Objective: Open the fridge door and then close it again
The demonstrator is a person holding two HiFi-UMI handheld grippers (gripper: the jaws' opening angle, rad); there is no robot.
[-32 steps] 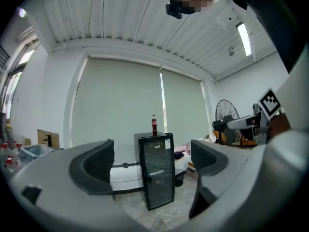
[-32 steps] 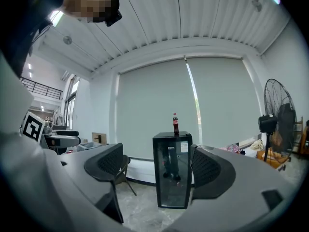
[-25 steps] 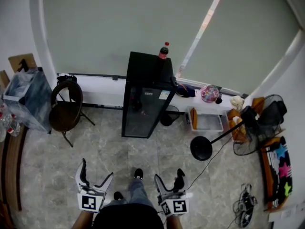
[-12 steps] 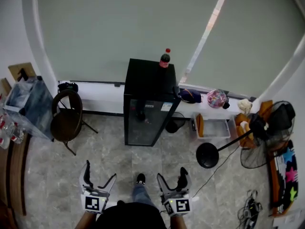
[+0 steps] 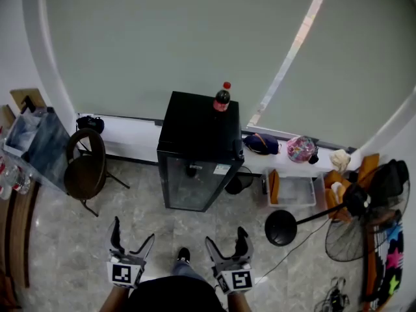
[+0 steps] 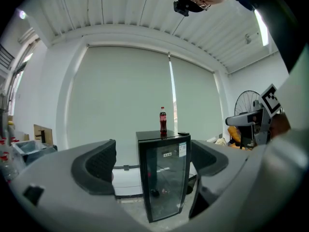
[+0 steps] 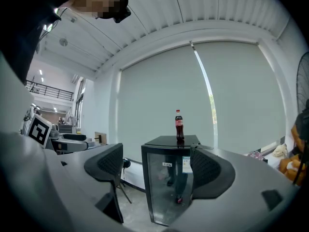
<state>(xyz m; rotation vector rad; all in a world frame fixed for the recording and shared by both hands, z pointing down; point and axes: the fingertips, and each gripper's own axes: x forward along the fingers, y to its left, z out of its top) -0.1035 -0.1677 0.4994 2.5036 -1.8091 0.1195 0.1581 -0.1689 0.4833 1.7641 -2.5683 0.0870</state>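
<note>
Fridge [image 5: 198,119], a small black one with a glass door [image 5: 190,186], stands on the tiled floor [image 5: 78,239] against a low white ledge [image 5: 133,130] under a wide grey roller blind [image 5: 182,38]. The door is closed, flush with the cabinet, and faces the person. A cola bottle [image 5: 221,98] with a red cap stands upright on top of the fridge, near its back edge and right of the middle.

Both tools are held low in front of the person, well apart from the fridge and touching nothing. The left tool [image 5: 132,236] is released, its jaws spread wide. In the left gripper view the fridge shows far off through the gap between them, with nothing held. The right tool [image 5: 226,241] is released too, jaws apart, and the right gripper view shows the fridge and bottle in the distance between them.

A brown chair [image 5: 86,164] stands left of the fridge, apart from it. To the right, a standing fan [image 5: 351,223] has its round black base [image 5: 281,227] on the floor. The person's shoe [image 5: 184,255] shows between the two tools.
</note>
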